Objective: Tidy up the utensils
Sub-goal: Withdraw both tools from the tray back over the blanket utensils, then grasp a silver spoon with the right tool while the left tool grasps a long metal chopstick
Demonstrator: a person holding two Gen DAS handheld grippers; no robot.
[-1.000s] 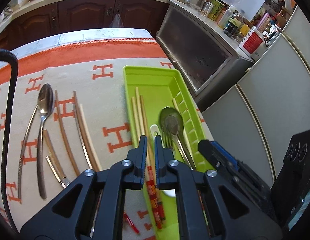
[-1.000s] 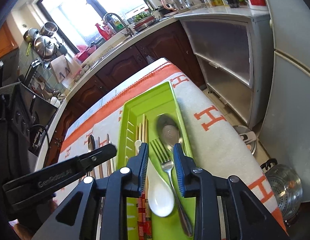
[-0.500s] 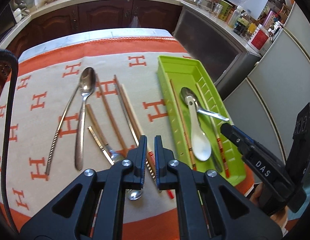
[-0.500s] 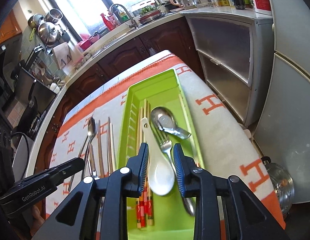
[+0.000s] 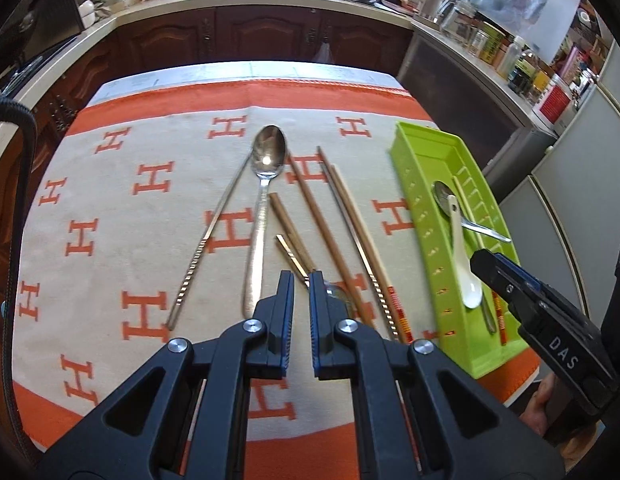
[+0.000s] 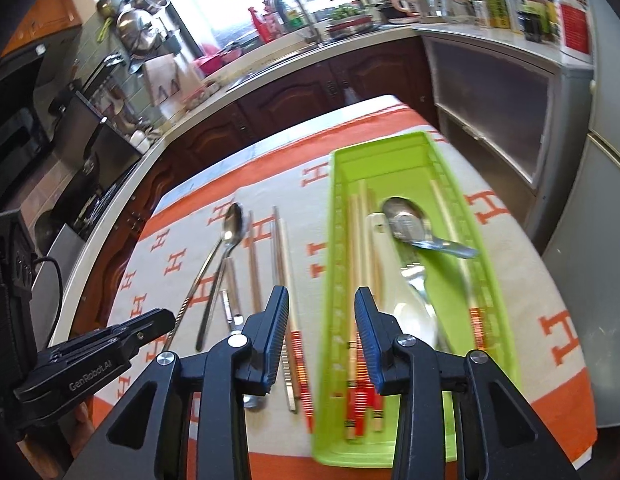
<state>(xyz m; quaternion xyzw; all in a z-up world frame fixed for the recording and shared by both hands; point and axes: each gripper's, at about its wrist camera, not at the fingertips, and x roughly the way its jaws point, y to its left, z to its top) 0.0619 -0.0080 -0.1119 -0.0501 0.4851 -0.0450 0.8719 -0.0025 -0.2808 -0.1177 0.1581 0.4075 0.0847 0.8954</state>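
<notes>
A green utensil tray (image 5: 431, 204) (image 6: 497, 312) sits at the table's right side, holding a white ceramic spoon (image 5: 463, 264), a metal spoon (image 6: 409, 226), a fork (image 6: 417, 280) and chopsticks (image 6: 359, 280). On the cloth to its left lie a long metal spoon (image 5: 262, 200) (image 6: 226, 256), a metal chopstick (image 5: 210, 236), several wooden chopsticks (image 5: 325, 236) and a small utensil (image 5: 294, 256). My left gripper (image 5: 301, 280) hovers above the loose utensils, jaws nearly together, empty. My right gripper (image 6: 321, 296) is open and empty above the tray's left wall.
An orange and cream cloth (image 5: 150, 208) with H marks covers the table. Dark wood cabinets (image 5: 246, 36) and a counter with a sink run behind. A steel cabinet (image 6: 493, 92) and fridge (image 6: 605, 184) stand to the right. Jars crowd the right counter.
My left gripper has swung left from over the tray to above the loose utensils on the cloth. My right gripper has opened wider and drawn back over the tray's left edge.
</notes>
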